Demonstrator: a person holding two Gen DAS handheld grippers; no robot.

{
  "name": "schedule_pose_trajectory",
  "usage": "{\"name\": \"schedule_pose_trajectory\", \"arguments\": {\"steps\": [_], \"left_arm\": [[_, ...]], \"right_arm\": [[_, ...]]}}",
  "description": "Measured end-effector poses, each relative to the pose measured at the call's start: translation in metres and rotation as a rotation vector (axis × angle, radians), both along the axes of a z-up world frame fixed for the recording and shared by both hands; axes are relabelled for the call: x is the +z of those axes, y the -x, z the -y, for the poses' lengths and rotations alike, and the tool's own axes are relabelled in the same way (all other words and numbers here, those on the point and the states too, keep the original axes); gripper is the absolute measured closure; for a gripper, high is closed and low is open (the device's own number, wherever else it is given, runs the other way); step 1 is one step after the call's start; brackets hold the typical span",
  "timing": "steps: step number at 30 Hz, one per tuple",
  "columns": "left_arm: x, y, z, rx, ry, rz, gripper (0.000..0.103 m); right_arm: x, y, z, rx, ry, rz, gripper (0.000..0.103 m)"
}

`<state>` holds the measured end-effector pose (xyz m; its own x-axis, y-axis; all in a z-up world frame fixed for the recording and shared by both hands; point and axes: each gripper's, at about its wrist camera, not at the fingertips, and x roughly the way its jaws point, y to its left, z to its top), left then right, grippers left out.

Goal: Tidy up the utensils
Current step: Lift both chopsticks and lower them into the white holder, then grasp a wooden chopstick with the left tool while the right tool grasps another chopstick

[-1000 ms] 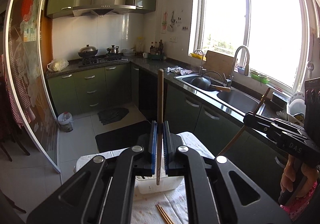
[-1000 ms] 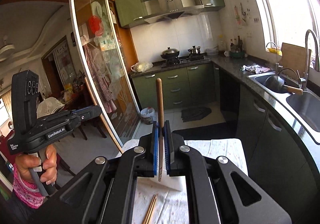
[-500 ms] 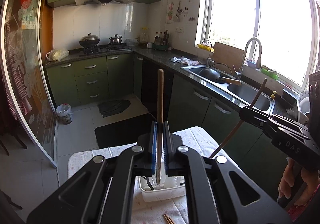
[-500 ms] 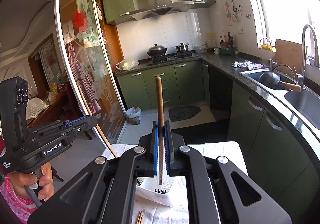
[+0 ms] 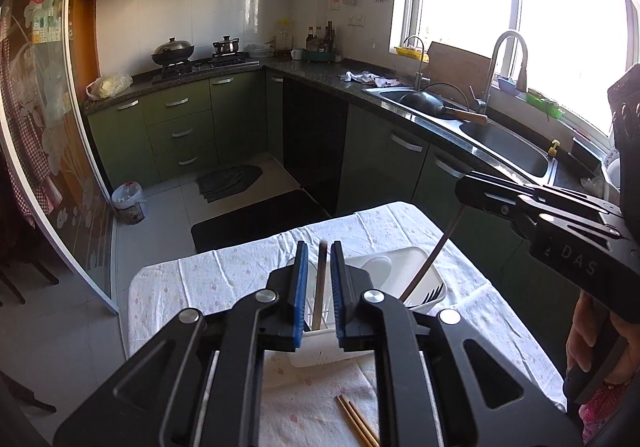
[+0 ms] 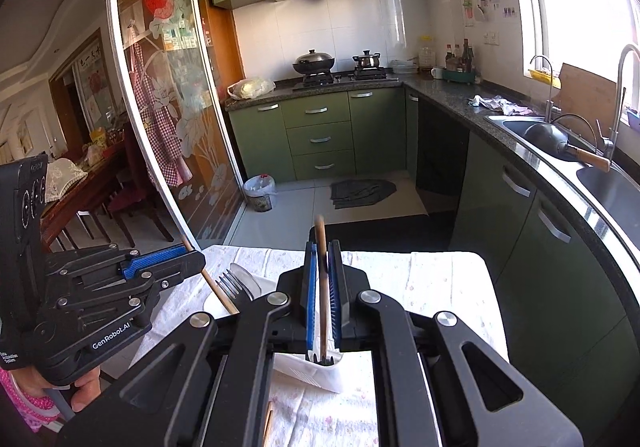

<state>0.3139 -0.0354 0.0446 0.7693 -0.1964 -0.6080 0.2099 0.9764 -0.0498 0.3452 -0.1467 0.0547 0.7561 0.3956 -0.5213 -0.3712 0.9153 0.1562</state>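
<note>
My left gripper (image 5: 319,259) is open, with a gap on each side of a brown chopstick (image 5: 320,283) that stands in the white utensil basket (image 5: 420,263) below. My right gripper (image 6: 321,255) also has a slight gap around a second brown chopstick (image 6: 321,267), which leans in the same basket (image 6: 316,373). In the left wrist view the right gripper (image 5: 466,187) hovers over its chopstick (image 5: 430,263). A fork (image 5: 432,293) and a white spoon (image 5: 376,267) rest in the basket. In the right wrist view the left gripper (image 6: 188,257) sits above its chopstick (image 6: 218,287).
The basket stands on a small table with a white floral cloth (image 5: 224,279). Two loose chopsticks (image 5: 356,423) lie on the cloth near me. Green kitchen cabinets and a sink (image 5: 500,143) run along the right; a glass sliding door (image 6: 160,127) is at the left.
Both grippers have tilted down toward the basket and lowered their chopsticks into it. Both sets of jaws have opened from a tight grip, and the chopsticks have slid down.
</note>
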Motion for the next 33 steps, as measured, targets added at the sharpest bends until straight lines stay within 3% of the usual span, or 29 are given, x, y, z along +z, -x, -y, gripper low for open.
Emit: {"name": "schedule_pose_trajectory", "arguments": {"steps": [5, 7, 10, 13, 14, 18, 22, 26, 33], "left_arm": [[0.001, 0.015, -0.003, -0.003, 0.012, -0.017, 0.085], [0.000, 0.026, -0.002, -0.010, 0.010, -0.025, 0.071], [-0.013, 0.046, 0.004, -0.019, -0.001, -0.077, 0.059], [-0.041, 0.063, 0.012, -0.030, -0.018, -0.175, 0.058], [-0.054, 0.067, 0.014, -0.033, -0.028, -0.220, 0.058], [-0.118, 0.070, 0.022, -0.022, -0.063, -0.450, 0.058], [-0.169, 0.072, 0.019, 0.024, -0.027, -0.622, 0.058], [-0.182, 0.072, 0.023, 0.087, -0.050, -0.621, 0.058], [-0.186, 0.063, 0.026, 0.135, -0.014, -0.649, 0.058]], "right_arm": [[0.009, 0.015, 0.009, 0.002, -0.027, 0.021, 0.094], [0.013, 0.025, 0.016, 0.004, -0.037, 0.032, 0.094], [0.015, 0.045, 0.031, 0.009, -0.053, 0.028, 0.091], [0.006, 0.065, 0.045, 0.018, -0.054, -0.001, 0.087], [0.001, 0.071, 0.049, 0.021, -0.053, -0.015, 0.081], [-0.022, 0.094, 0.067, 0.029, -0.048, -0.066, 0.077], [-0.047, 0.109, 0.084, 0.025, -0.055, -0.123, 0.073], [-0.068, 0.117, 0.097, 0.012, -0.059, -0.167, 0.072], [-0.082, 0.122, 0.112, -0.003, -0.089, -0.200, 0.070]]}}
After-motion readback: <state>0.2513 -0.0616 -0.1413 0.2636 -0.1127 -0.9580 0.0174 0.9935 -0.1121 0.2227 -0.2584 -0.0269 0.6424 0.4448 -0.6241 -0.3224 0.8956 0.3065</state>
